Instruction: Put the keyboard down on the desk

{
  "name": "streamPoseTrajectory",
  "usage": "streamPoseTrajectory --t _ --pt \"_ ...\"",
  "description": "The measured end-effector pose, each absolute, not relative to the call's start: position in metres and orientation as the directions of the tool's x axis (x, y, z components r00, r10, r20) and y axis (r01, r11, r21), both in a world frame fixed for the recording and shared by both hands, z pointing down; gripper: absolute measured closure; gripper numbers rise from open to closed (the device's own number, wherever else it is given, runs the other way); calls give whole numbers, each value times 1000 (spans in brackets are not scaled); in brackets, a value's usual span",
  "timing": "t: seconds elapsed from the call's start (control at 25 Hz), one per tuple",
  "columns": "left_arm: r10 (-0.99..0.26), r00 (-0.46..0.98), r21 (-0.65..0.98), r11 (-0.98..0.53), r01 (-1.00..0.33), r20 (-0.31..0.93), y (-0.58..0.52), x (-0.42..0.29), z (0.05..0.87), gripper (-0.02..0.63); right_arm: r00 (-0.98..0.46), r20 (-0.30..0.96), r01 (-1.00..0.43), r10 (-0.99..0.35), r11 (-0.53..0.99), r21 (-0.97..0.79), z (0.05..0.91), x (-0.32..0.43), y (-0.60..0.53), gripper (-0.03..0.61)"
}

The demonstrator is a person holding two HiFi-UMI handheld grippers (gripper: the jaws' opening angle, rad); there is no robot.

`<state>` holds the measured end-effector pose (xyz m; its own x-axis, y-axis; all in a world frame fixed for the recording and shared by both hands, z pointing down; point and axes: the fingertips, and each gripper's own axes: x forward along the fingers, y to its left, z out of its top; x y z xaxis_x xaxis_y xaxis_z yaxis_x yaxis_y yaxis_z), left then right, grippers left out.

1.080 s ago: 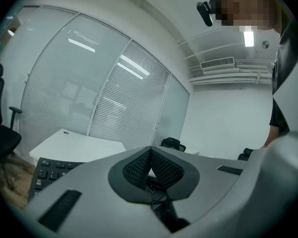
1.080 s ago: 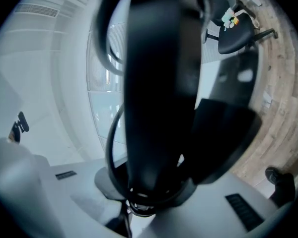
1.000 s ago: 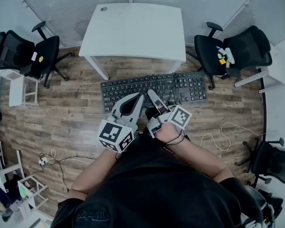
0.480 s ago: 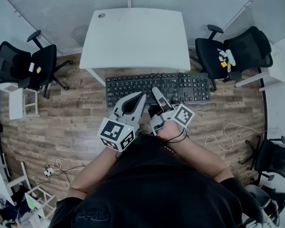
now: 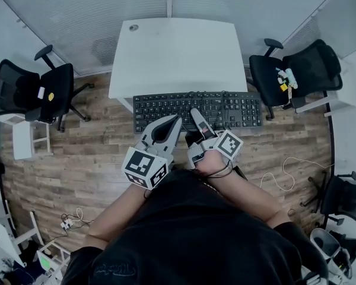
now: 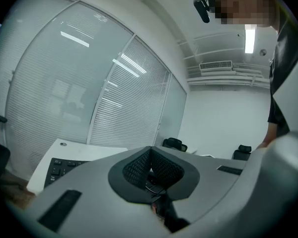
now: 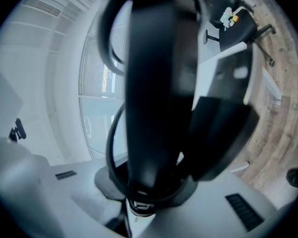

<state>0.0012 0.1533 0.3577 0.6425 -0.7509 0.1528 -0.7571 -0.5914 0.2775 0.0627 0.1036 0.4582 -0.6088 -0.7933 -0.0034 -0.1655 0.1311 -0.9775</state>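
Both clenched: right tool (image 5: pixel 194 113) on keyboard (image 5: pixel 228 108), left tool (image 5: pixel 177 119) tip-to-tip; desk (image 5: pixel 178 52) just beyond, chairs (image 5: pixel 47 91) flanking.

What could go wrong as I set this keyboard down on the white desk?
1. The right tool seems to carry the keyboard alone, by its near edge. The left tool's jaws are together, gripping nothing I can see, so the keyboard might tip or slip.
2. A cable loops around the right tool's jaws and could snag.
3. The keyboard seems to hang by the desk's near edge; released too early, it could drop to the floor.
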Motion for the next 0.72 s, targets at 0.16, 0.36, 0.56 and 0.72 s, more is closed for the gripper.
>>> streamPoseTrajectory --t 0.16,0.36,0.56,0.72 --pt "-755 640 285 -589 -757 141 145 -19 359 598 -612 -13 -165 -791 144 -976 457 45 94 485" --pt "-764 630 279 -581 -765 138 138 -32 357 598 -623 1 -178 -782 141 -974 454 31 87 485" --pt "-767 626 277 -576 -769 143 140 -22 362 598 -624 -14 -174 -782 157 -972 455 42 86 486" --pt "-787 598 277 -546 -790 154 125 -36 363 598 -634 1 -154 -773 125 -980 465 31 72 485"
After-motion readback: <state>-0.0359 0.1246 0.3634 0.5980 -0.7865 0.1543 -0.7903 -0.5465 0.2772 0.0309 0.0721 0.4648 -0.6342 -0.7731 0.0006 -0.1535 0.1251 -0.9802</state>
